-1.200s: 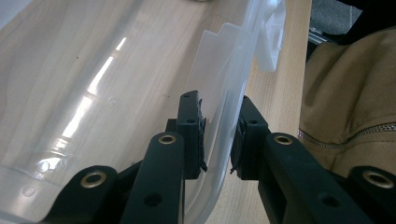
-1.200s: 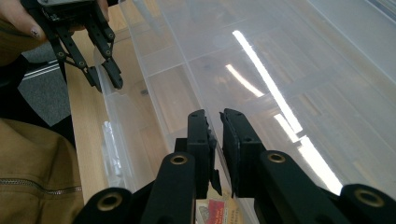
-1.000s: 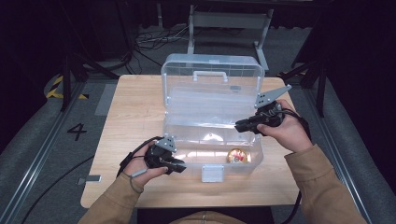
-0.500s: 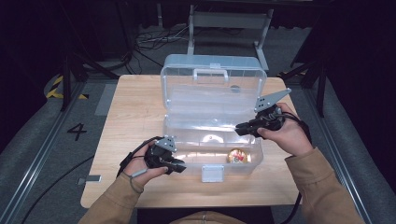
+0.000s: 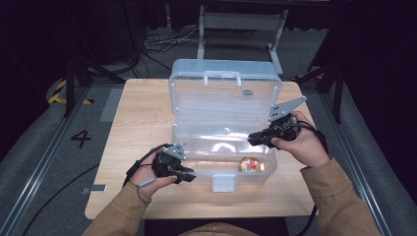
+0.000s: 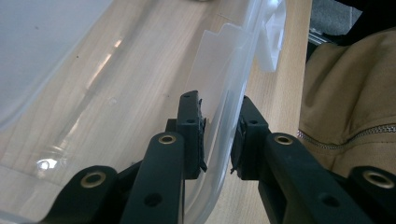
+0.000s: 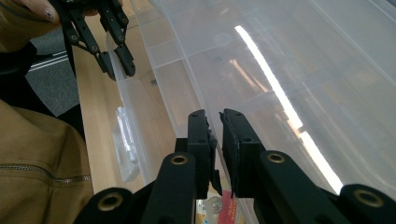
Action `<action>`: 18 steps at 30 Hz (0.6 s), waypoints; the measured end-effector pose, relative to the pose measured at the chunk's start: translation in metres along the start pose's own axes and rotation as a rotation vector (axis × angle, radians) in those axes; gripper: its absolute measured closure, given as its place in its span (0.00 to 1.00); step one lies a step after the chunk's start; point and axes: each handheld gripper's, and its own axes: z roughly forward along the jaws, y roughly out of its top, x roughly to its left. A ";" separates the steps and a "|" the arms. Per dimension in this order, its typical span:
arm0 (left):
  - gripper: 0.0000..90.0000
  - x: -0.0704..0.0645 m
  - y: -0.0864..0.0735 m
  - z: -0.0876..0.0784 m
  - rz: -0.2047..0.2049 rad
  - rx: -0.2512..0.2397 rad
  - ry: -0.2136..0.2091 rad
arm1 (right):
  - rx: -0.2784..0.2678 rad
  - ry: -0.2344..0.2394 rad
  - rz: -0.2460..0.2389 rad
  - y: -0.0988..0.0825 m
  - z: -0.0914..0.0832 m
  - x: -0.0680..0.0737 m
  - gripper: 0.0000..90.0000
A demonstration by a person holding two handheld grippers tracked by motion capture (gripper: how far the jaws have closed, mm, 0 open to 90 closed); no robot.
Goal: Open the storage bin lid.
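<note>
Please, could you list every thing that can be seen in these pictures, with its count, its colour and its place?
clear plastic box: one, transparent, middle of the table, lid open and leaning back
round item: one, gold and red, inside the box, front right corner
table: one, light wood, under the box
metal frame: one, grey, on the floor behind the table
cables: several, black, floor behind the table
left claw: one, black, jaws astride the box's front wall
right claw: one, black, nearly shut at the box's right wall
sleeves: two, tan

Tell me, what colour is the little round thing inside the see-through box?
Gold with some red; the little round thing shows best in the high view, inside the clear box.
</note>
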 end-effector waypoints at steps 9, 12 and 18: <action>0.85 0.000 0.000 0.000 -0.001 0.001 0.002 | 0.000 0.004 -0.002 -0.003 0.001 0.003 0.91; 0.85 0.000 0.000 0.000 -0.002 0.001 0.001 | 0.000 0.004 -0.003 -0.004 0.001 0.003 0.91; 0.85 0.000 0.000 0.000 -0.002 0.001 0.002 | 0.002 0.009 -0.005 -0.005 0.002 0.004 0.91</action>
